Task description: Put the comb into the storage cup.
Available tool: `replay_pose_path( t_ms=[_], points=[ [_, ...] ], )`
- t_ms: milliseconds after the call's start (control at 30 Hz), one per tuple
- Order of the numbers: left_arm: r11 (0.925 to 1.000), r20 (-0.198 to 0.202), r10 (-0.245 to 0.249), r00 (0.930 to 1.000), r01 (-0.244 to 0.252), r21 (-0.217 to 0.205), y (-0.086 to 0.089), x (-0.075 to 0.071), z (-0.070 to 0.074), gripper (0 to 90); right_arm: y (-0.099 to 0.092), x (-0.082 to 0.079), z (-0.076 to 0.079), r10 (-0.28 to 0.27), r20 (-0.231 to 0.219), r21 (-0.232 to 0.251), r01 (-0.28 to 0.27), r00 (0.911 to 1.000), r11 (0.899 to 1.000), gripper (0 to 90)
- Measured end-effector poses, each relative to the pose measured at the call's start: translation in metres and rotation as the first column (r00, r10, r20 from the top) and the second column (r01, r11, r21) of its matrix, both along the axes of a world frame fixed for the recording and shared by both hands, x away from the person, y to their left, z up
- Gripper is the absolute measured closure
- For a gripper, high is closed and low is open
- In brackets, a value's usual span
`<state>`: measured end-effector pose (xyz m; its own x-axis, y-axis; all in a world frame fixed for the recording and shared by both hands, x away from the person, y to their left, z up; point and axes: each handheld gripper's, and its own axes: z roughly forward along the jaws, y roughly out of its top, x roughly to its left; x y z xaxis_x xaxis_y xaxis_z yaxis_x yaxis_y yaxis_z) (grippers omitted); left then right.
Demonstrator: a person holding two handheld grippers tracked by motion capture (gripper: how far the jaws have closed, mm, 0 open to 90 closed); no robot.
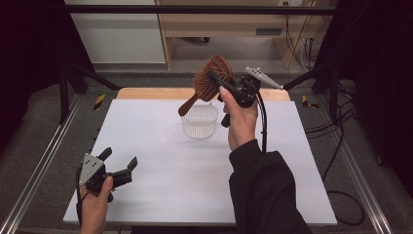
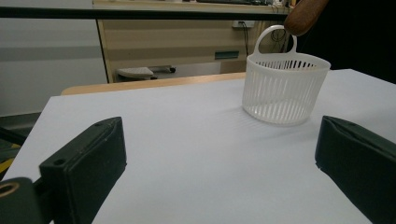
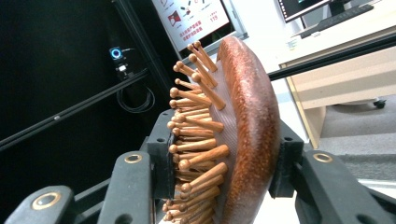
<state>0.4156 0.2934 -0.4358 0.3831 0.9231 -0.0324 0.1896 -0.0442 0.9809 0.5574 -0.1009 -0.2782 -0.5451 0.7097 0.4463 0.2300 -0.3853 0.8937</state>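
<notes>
High view first, from the left: your left gripper [image 1: 119, 163] rests low at the near left corner of the white rectangular tabletop [image 1: 151, 146], its jaws spread wide with nothing between them. Seen from the left gripper view, those two black jaws stand far apart over bare table, and the white slotted plastic basket with a loop handle [image 2: 285, 88] sits upright ahead and to the right of them. Moving toward the middle of the high view, that basket [image 1: 199, 122] stands on the far half of the table, and the handle end of the brown wooden paddle hairbrush with wooden pins [image 1: 210, 80] hangs just above its far rim. Further right, your right gripper [image 1: 214, 78] is raised above the table and clamps the brush by its head. From the right gripper view, one jaw presses the pin side and the other the rounded wooden back of the brush [image 3: 247, 135].
</notes>
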Motion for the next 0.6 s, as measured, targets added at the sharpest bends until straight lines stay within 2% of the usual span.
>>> replay_pose_path(
  t_ms=[267,600],
  points=[
    [1.0,-0.001,-0.004,1.0,0.004,0.007,0.0,0.0,0.0,2.1,-0.004,0.007,-0.005,-0.04,0.0,-0.021,0.04,0.9992,0.999,54.5],
    [1.0,0.005,0.001,1.0,-0.001,0.006,0.001,0.0,0.0,2.1,-0.005,0.016,-0.019,-0.069,-0.016,-0.04,0.068,0.9975,0.997,54.4]
  ],
)
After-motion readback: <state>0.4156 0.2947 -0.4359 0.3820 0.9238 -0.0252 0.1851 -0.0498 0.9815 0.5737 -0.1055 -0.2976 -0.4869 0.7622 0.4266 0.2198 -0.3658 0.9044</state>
